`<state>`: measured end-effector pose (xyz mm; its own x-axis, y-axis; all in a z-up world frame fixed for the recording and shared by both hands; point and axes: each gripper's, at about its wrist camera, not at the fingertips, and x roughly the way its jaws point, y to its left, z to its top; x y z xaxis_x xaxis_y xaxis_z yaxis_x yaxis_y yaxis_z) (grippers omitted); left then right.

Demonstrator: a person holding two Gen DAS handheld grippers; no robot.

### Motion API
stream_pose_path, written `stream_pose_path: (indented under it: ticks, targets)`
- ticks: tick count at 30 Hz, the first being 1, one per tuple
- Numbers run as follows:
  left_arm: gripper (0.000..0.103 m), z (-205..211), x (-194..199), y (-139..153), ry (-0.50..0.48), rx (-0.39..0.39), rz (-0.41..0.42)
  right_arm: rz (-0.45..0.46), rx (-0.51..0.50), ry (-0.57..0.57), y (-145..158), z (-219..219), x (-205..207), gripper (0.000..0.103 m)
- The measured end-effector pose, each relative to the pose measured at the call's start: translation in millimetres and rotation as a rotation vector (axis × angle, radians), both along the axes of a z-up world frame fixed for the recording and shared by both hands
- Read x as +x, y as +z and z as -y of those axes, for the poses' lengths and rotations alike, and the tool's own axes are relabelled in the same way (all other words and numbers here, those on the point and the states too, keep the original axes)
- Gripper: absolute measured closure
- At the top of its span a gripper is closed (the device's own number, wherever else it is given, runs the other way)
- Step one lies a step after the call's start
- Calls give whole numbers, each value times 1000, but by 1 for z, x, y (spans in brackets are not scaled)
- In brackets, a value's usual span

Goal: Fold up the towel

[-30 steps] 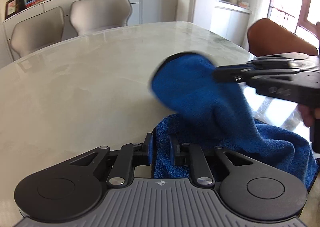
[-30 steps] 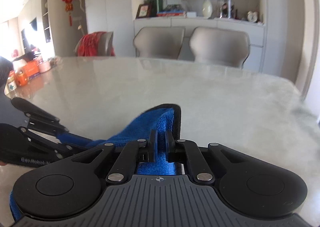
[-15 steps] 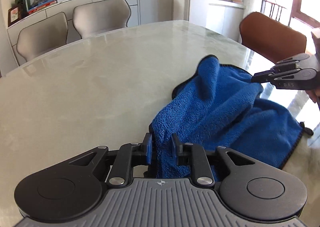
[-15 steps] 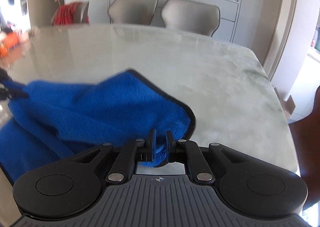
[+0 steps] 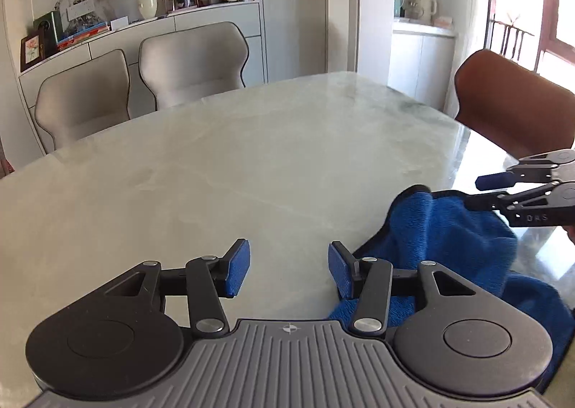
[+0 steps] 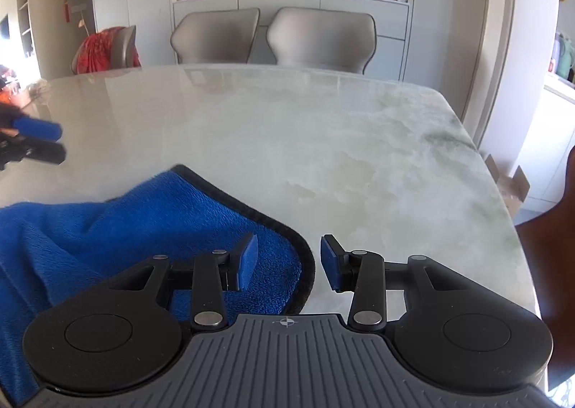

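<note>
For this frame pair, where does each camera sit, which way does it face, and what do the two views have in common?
Left wrist: on the left gripper, looking forward and down across the marble table; its own open fingers show, with the right gripper at the right edge.
Right wrist: on the right gripper, facing the same table and grey chairs; its open fingers show, with the left gripper at the left edge.
Shared: the blue towel, the table, the chairs and the sideboard. Both grippers' jaws have just been opening; neither pinches the towel.
</note>
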<state>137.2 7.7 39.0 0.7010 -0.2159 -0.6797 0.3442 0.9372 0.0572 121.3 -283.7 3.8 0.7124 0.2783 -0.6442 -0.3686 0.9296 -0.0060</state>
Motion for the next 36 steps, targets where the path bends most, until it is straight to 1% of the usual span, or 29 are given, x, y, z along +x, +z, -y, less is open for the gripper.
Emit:
stream_pose_path:
  ticks: [5,7,8,9,11,13,15,17,19,21,23,25,26,27,30,31,33,36]
  targets:
    - [52,14,28,-28,-27,-6,-82,-4,-4,17,-9,-1,2,63]
    - [53,19,29,-34,-46,11,-79,-3,-2,23,-10,0,2,63]
    - [56,21,29,-37,-58,19,-74,-4,-1,26,-10,1,2,63]
    - [62,23,28,-38,-71,24,-68,-4,0,29,-10,1,2,63]
    - [63,26,28,-41,-97,34,-53,0,-1,35,-10,2,1,63]
    - [63,29,25,-45,-127,61,-27,2,1,38,-11,3,0,62]
    - [61,31,23,-46,-149,68,-16,4,6,41,-11,4,-2,62]
    - [60,28,23,-45,-163,48,-36,5,12,47,-11,6,-2,62]
    - [59,23,25,-44,-171,10,-76,4,15,50,-11,7,-2,62]
    - [55,18,24,-43,-162,-9,-68,4,18,54,-12,7,-2,62]
    - [54,12,21,-40,-156,-40,-54,8,21,57,-12,8,-3,62]
    - [51,8,18,-37,-172,-87,-62,11,27,58,-13,9,-2,61]
    - [49,8,17,-37,-186,-97,-71,13,29,59,-14,10,-2,61]
    - [49,9,16,-37,-200,-91,-76,14,31,60,-14,10,-2,61]
    - [49,18,13,-41,-231,-35,-78,15,29,60,-14,9,-3,61]
    - [49,20,12,-42,-237,-30,-77,15,29,61,-14,9,-3,61]
    - [49,21,11,-43,-242,-28,-77,17,28,62,-15,9,-3,58]
    - [50,25,8,-42,-259,-1,-70,22,24,56,-15,9,-4,54]
